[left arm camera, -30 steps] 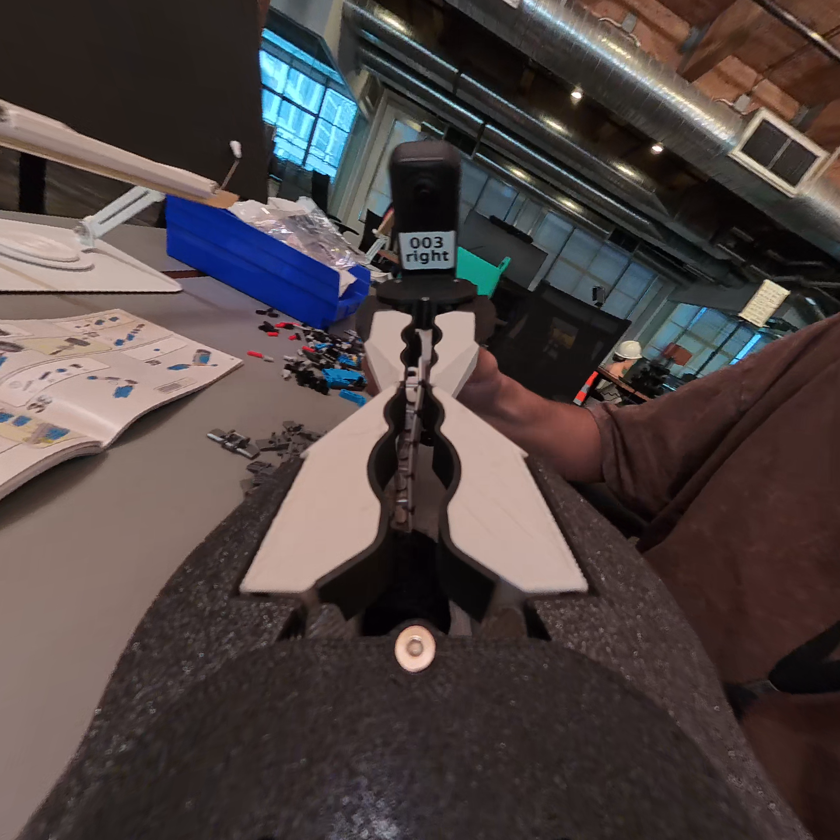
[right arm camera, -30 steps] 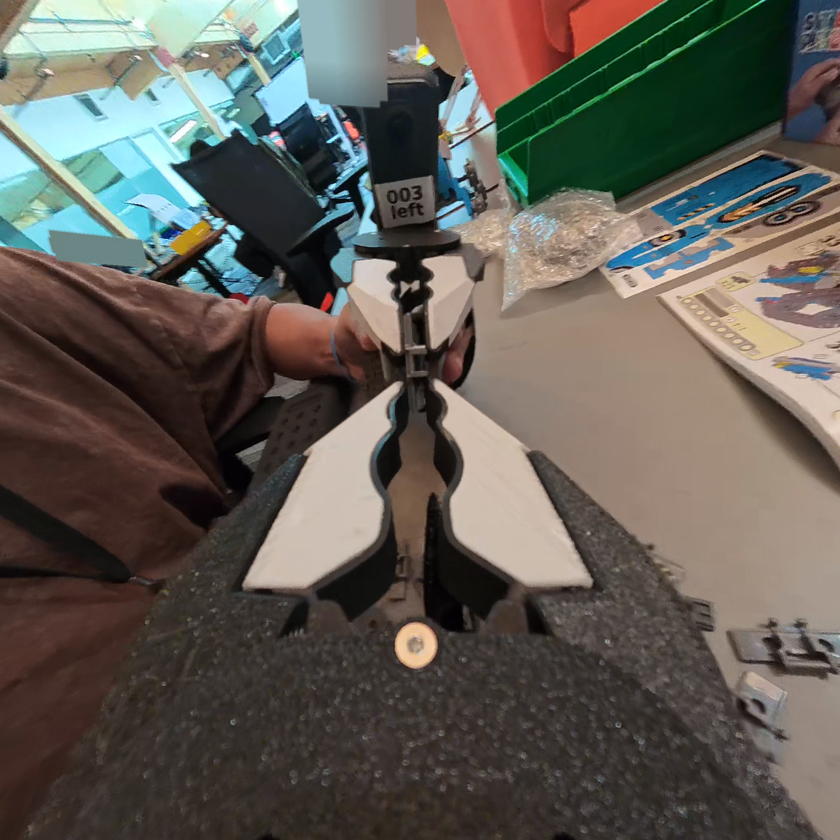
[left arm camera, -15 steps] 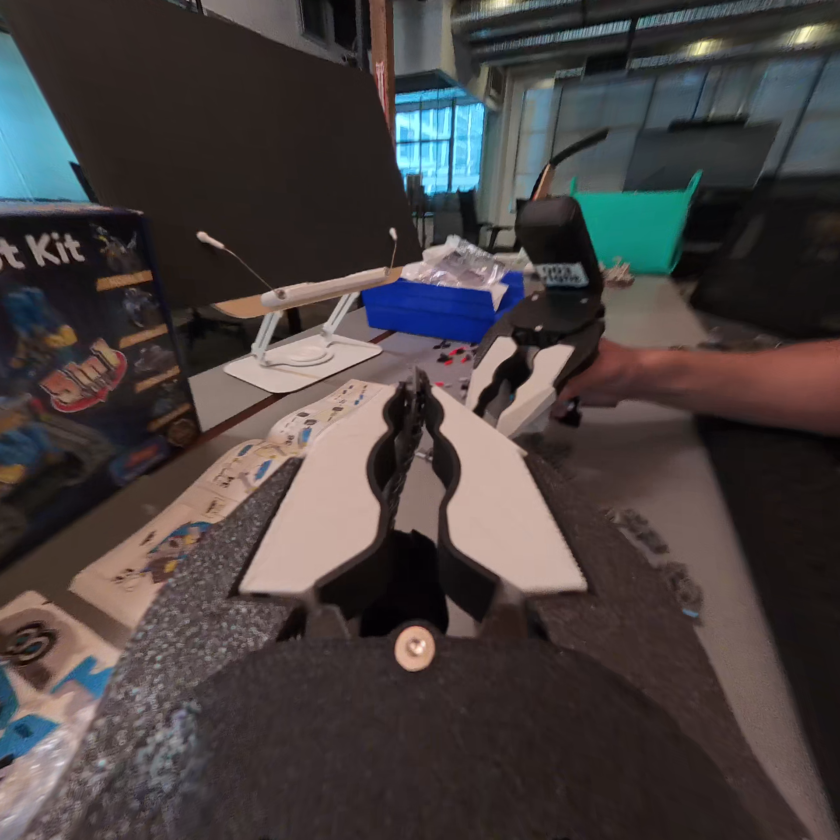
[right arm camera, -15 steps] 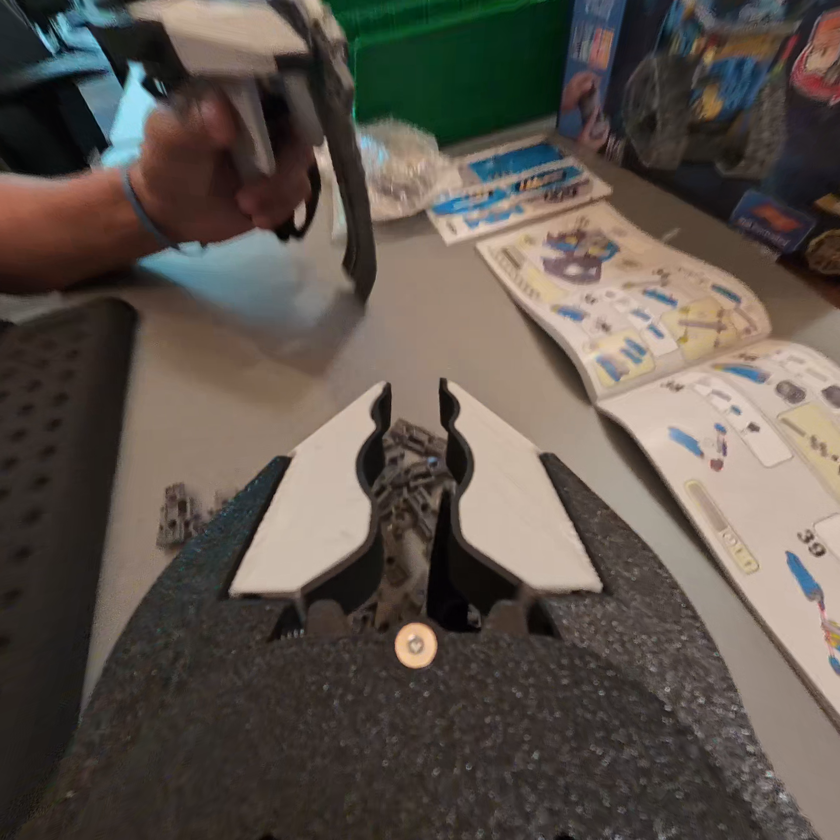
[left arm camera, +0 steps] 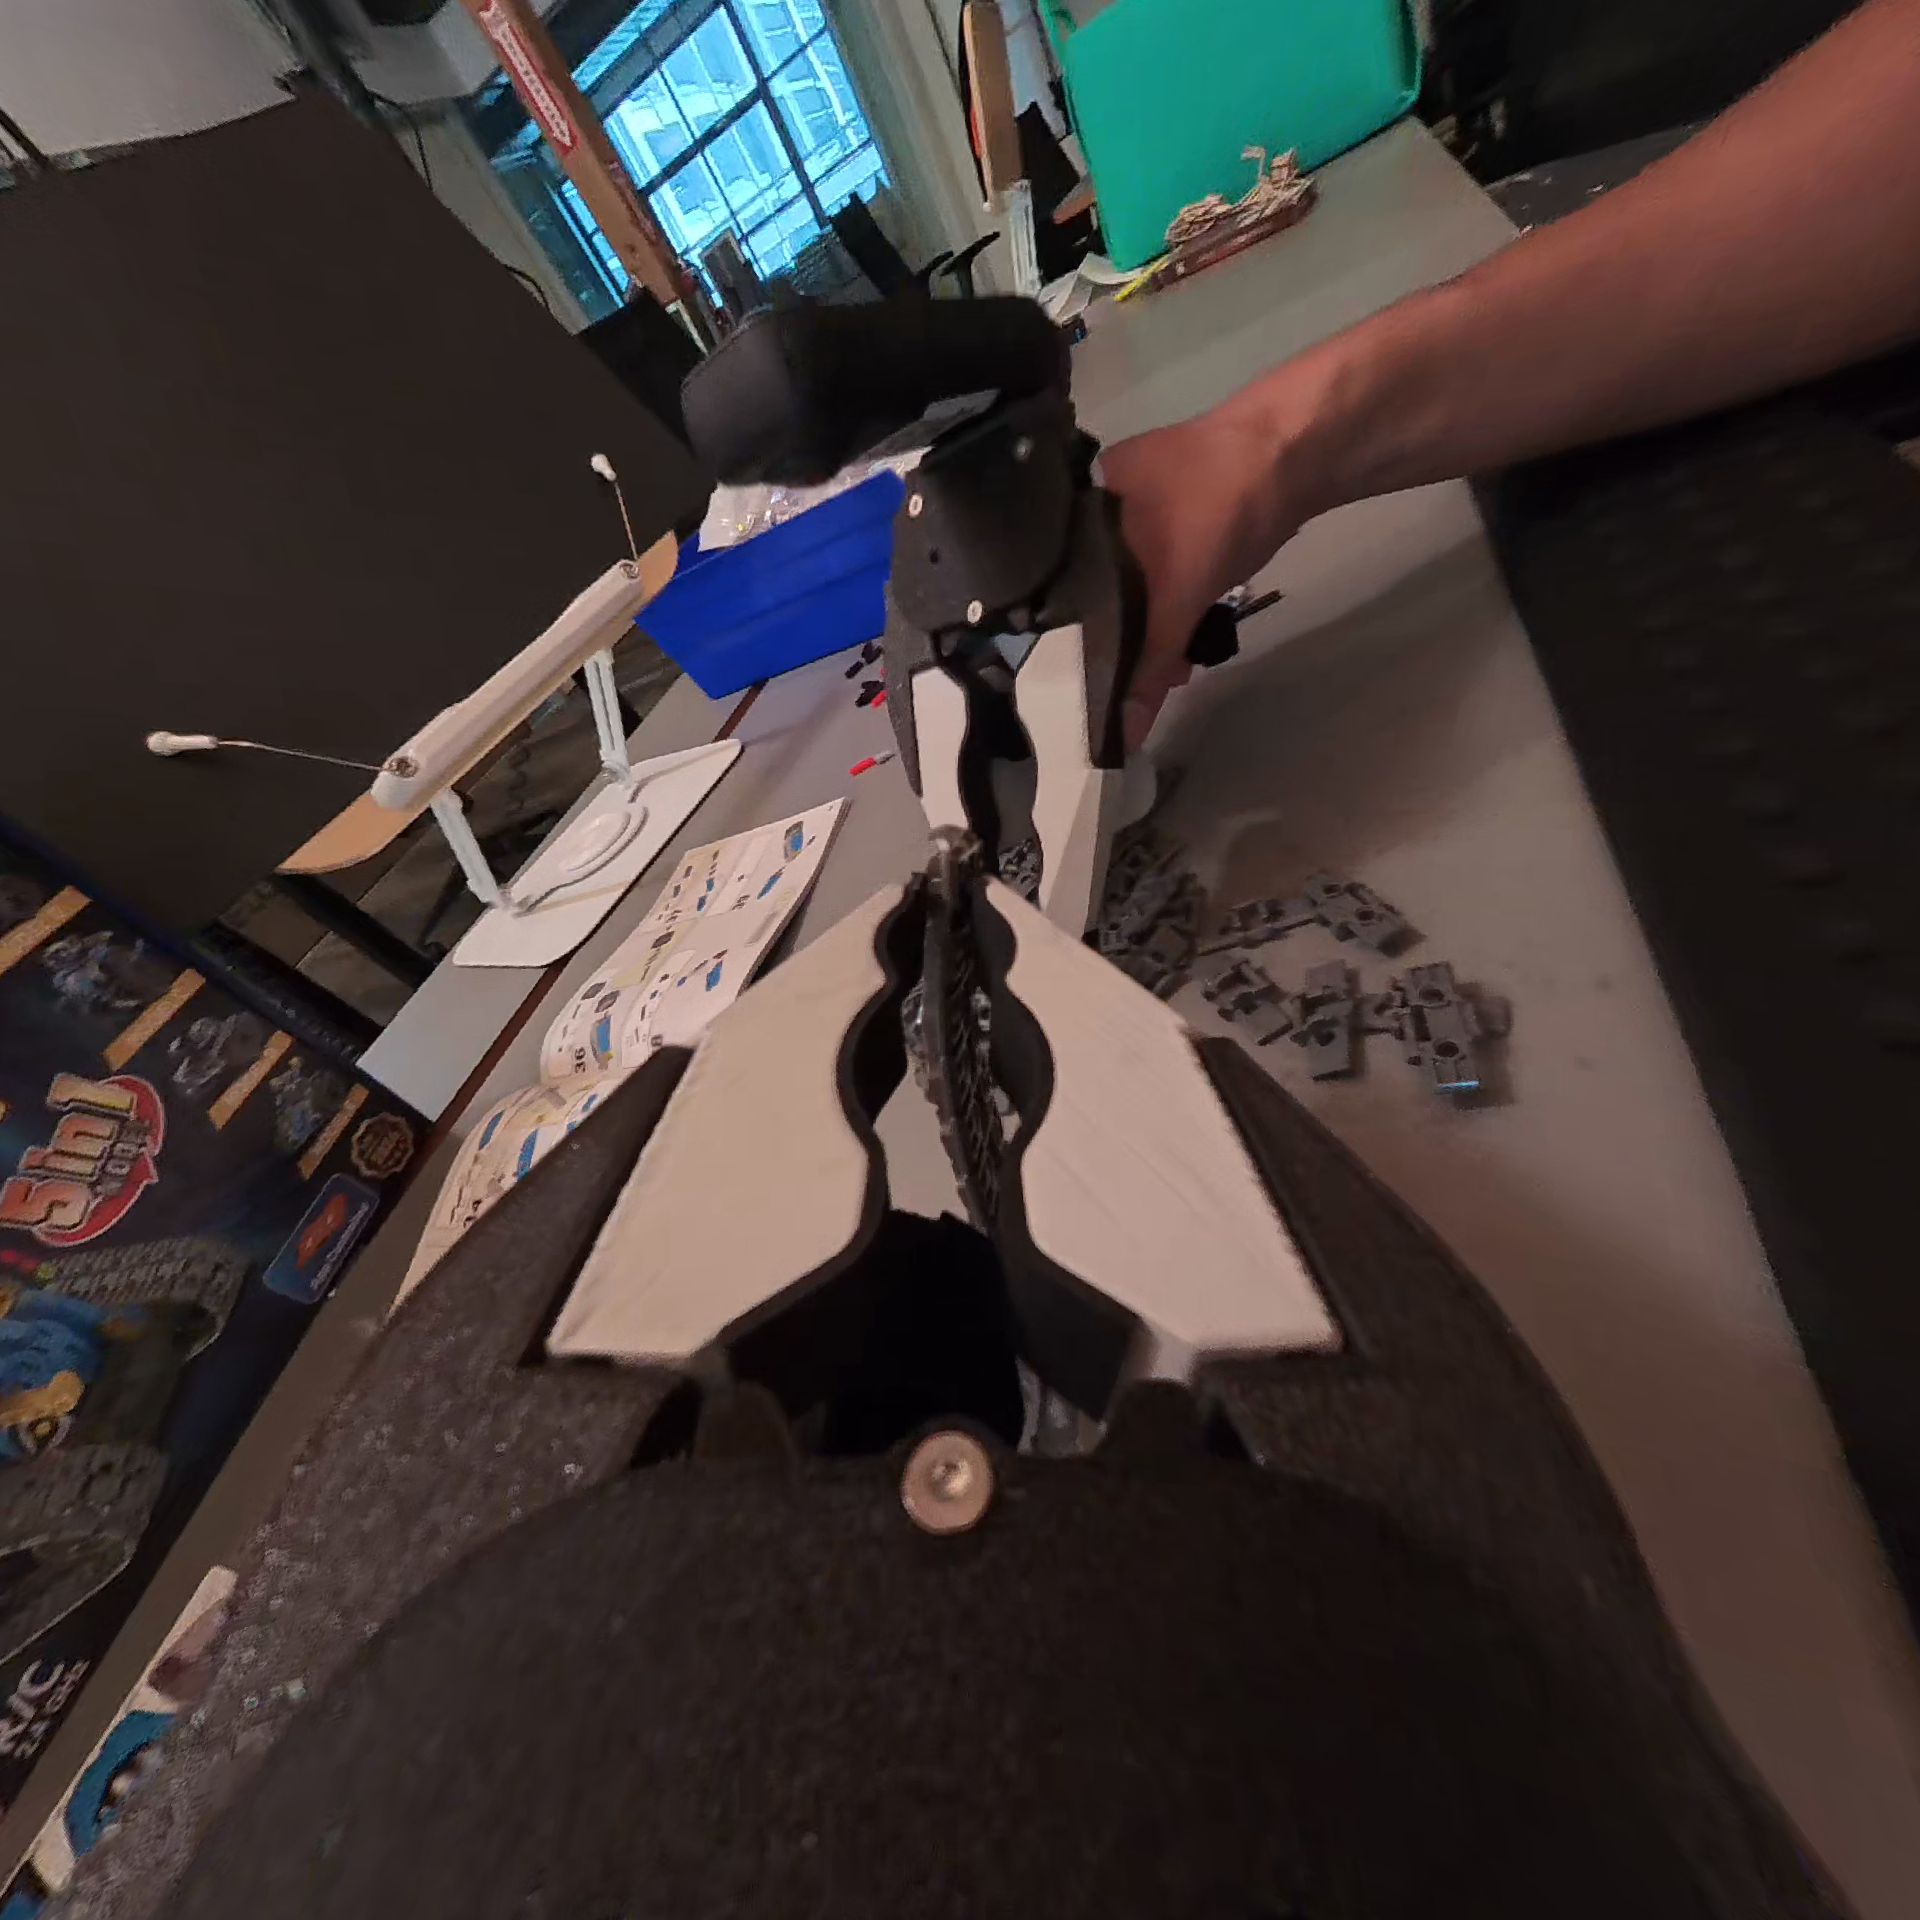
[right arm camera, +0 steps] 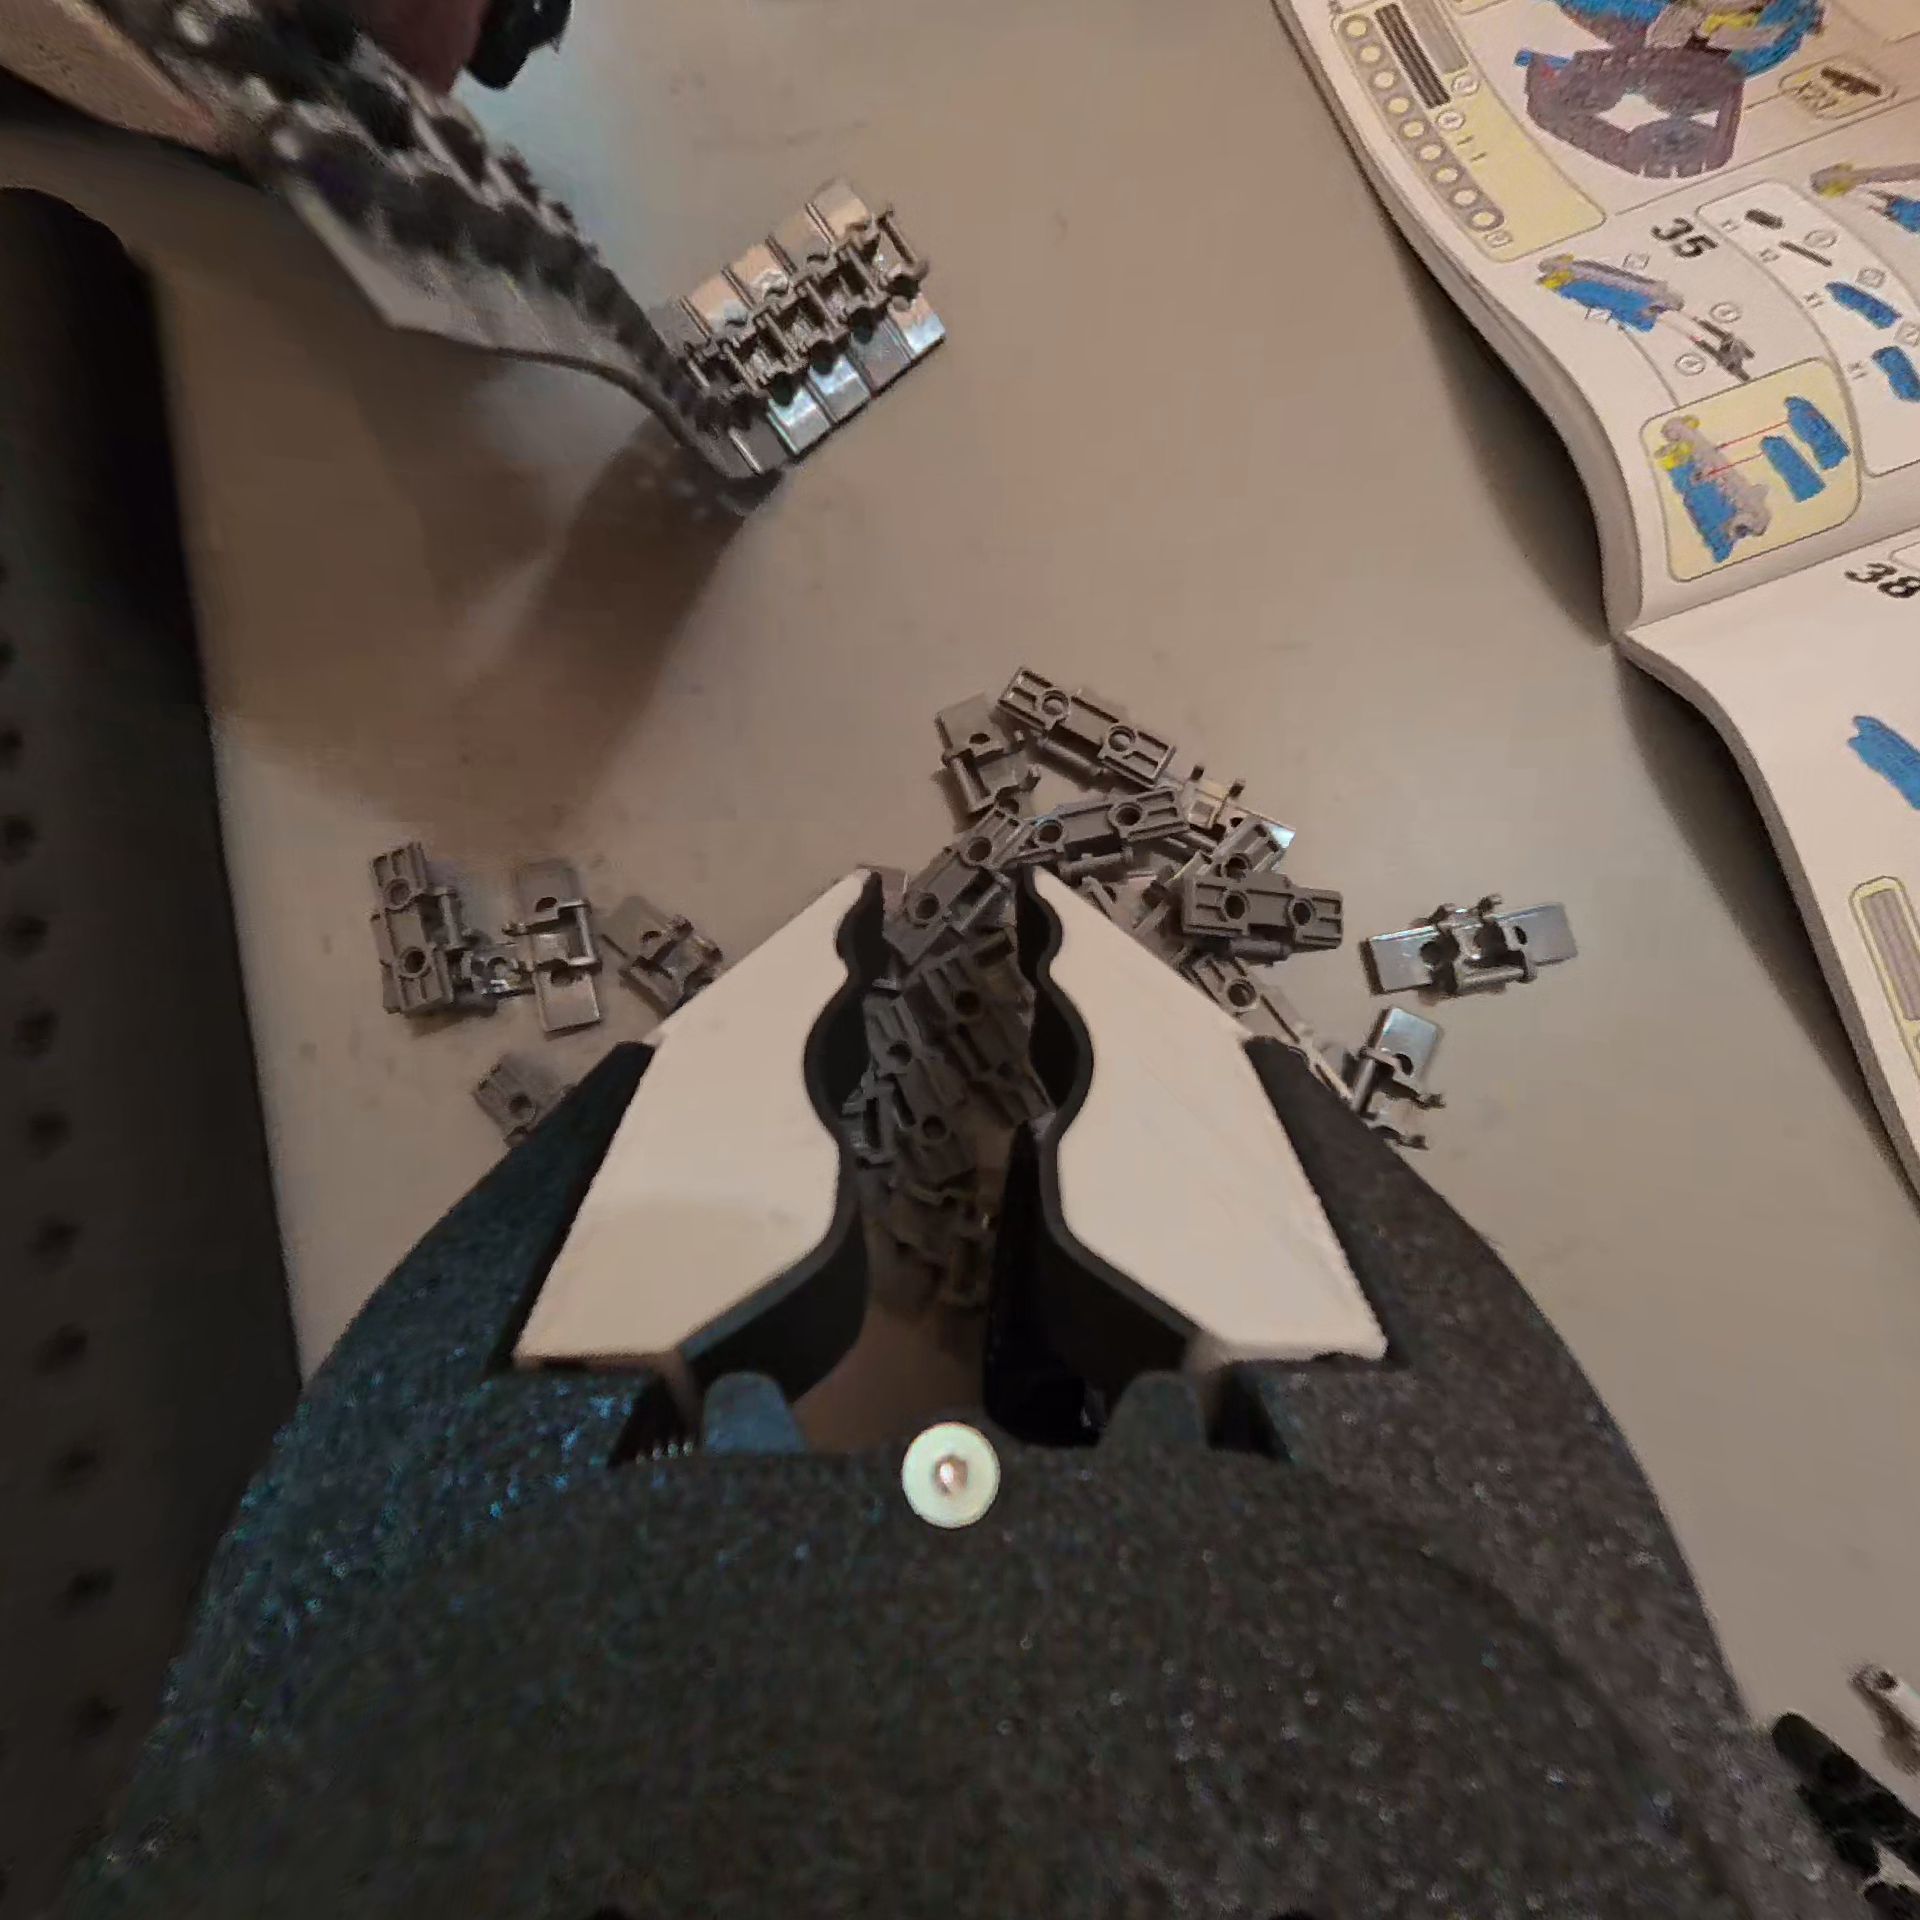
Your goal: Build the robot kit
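Right claw [right arm camera: 951, 894] lowered, over grey links [right arm camera: 1122, 831]

Left wrist view: low over the counter [left arm camera: 1351, 810], tilted, facing along it toward the right gripper [left arm camera: 1003, 831]. Right wrist view: close, angled steeply down. Shared: grey track links [right arm camera: 1122, 831], instruction booklet [right arm camera: 1714, 416].

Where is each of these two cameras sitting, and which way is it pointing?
Left wrist view: rides on the left gripper, looking along the table at the right gripper, blue bin and hand.
Right wrist view: rides on the right gripper, looking down at the grey track links.
Shared: links, booklet, chain of links in the left fingers.
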